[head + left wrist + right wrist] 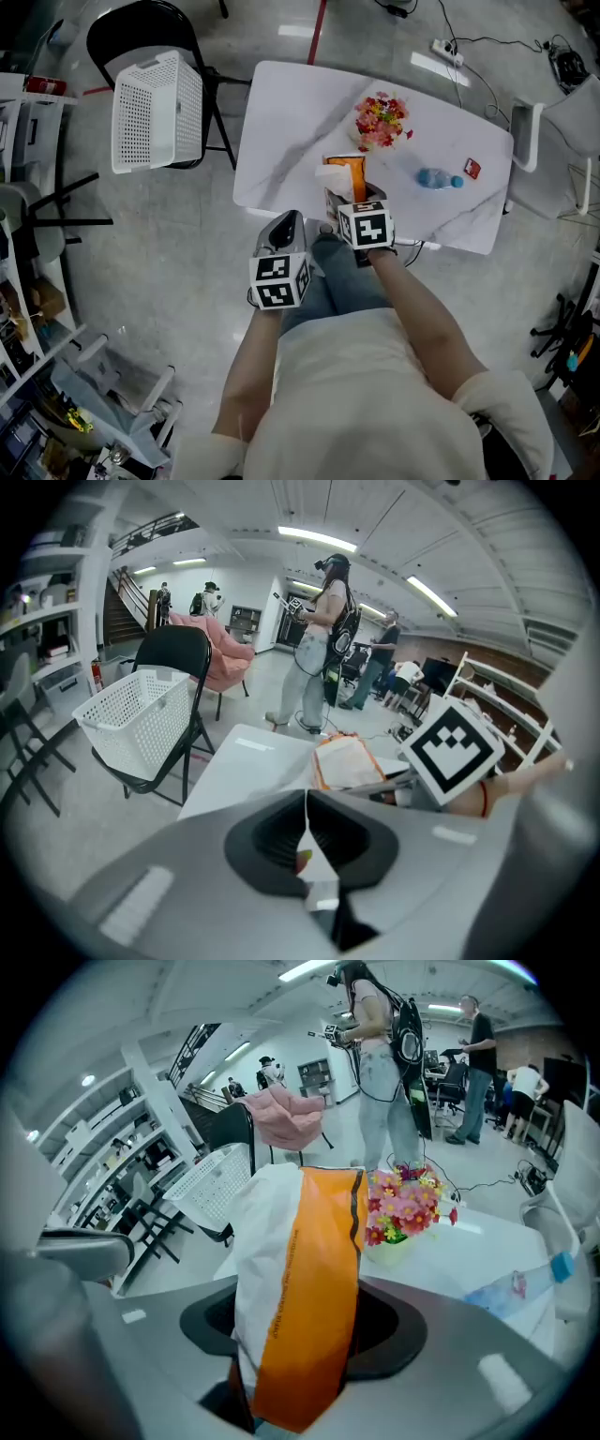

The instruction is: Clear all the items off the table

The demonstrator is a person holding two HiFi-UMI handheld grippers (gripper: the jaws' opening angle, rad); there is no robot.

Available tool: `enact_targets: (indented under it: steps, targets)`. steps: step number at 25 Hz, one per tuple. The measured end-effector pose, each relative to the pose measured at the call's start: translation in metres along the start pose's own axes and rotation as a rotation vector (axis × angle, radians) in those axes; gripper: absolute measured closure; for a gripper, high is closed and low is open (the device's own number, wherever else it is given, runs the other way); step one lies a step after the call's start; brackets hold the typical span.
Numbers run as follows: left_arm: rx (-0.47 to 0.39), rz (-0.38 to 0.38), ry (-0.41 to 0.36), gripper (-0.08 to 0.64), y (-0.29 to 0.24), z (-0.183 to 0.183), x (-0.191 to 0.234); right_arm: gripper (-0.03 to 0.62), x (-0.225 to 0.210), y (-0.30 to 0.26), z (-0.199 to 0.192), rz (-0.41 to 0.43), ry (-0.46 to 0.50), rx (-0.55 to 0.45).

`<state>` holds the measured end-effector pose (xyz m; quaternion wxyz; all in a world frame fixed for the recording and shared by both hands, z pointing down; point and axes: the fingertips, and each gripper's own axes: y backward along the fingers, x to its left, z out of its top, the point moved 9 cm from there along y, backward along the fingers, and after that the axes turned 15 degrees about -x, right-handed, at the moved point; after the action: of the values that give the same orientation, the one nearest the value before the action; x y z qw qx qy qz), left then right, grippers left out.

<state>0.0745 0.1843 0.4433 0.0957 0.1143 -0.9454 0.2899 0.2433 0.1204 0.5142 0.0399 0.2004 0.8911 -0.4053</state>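
Gripping the orange-and-white bag [300,1288], the right claw [302,1330] has one item; the left claw [306,841] is closed, empty; flowers [380,122], bottle [436,178] and red packet [472,169] wait on the worktop [281,141].

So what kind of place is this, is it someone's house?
Probably a big workshop or lab, not a home. There are storage shelves at one side, long strip lights overhead, and a power strip lying on the bare floor.
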Motion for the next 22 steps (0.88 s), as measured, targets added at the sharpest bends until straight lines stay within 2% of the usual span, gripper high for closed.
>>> enact_targets:
  steps: [10, 22]
  targets:
    - [-0.055, 0.009, -0.011, 0.548, 0.026, 0.033, -0.002, 0.314, 0.017, 0.036, 0.032, 0.059, 0.078, -0.033]
    - [-0.149, 0.076, -0.002, 0.548, 0.054, 0.062, 0.023, 0.314, 0.051, 0.056, 0.062, 0.126, 0.156, -0.09]
